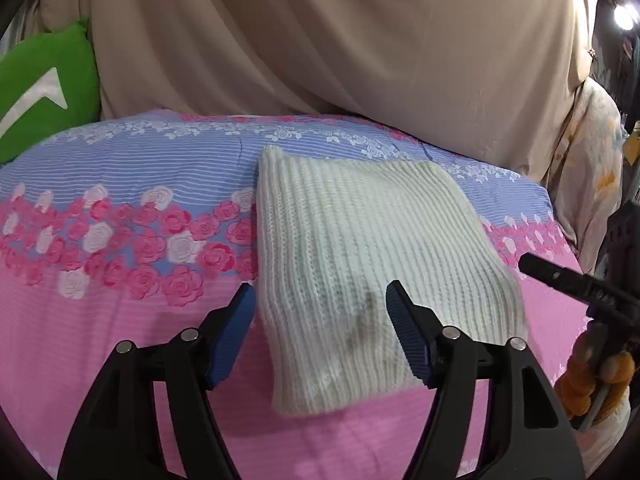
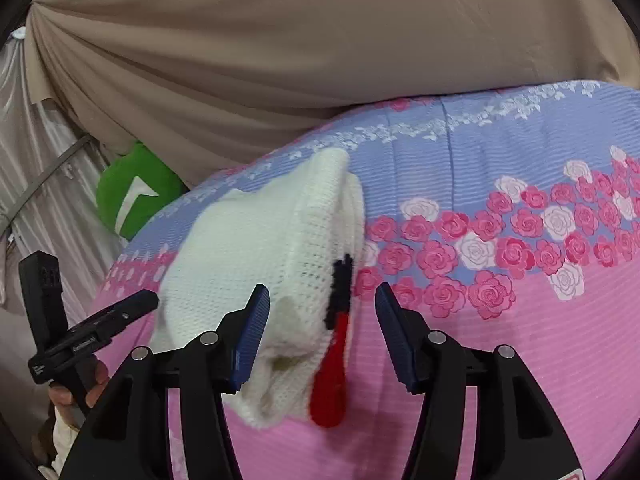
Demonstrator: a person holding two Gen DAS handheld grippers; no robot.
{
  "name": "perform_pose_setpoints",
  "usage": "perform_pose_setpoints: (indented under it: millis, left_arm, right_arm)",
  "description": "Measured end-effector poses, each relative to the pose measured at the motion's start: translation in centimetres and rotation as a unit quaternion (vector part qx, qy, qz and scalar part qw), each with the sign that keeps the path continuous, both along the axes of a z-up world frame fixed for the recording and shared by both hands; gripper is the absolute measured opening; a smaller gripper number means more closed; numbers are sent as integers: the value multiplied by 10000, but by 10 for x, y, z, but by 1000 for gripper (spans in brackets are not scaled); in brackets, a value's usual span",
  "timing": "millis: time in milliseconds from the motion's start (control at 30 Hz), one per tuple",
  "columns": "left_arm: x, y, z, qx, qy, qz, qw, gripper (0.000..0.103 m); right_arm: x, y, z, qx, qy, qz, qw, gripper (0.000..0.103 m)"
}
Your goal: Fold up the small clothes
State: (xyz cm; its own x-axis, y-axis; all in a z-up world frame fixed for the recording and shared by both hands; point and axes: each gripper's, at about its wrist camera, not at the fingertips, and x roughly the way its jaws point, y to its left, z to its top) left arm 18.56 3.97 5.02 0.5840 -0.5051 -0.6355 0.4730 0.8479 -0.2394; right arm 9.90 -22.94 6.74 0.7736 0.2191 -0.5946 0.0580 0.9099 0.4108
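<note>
A white ribbed knit garment (image 1: 360, 248) lies folded into a rough rectangle on the pink and blue rose-print bedcover (image 1: 120, 208). My left gripper (image 1: 320, 332) is open just above its near edge, with nothing between the jaws. In the right wrist view the same garment (image 2: 260, 248) shows a black and red knitted patch (image 2: 334, 368) at its near right edge. My right gripper (image 2: 318, 336) is open over that near edge and holds nothing. The right gripper's body (image 1: 576, 284) shows at the right edge of the left wrist view.
A beige draped sheet (image 1: 340, 40) rises behind the bed. A green cushion (image 1: 40, 84) sits at the far left corner, also in the right wrist view (image 2: 136, 196). A floral cloth (image 1: 592, 168) hangs at the right. The left gripper's body (image 2: 80, 332) is at left.
</note>
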Motion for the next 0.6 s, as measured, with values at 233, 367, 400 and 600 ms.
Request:
perform_pose_setpoints:
  millis: [233,367,400,600]
  left_arm:
    - [19,-13,-45,-80,782,-167,9968,71]
    - [9,-18,-35,36,515,-178,9985,48]
    - [5,-19,-29,78,387,-172,9991,47]
    - [3,-27,-48,437,280,-88,9986,55]
  right_arm:
    - [44,4,-62,568,897,265,9940,71]
    - [48,15,-31,117,457,460,9978,46]
    - [46,16,-22,-9,323,456,9984,44]
    - [46,0,-55,73,663,191,9976,59]
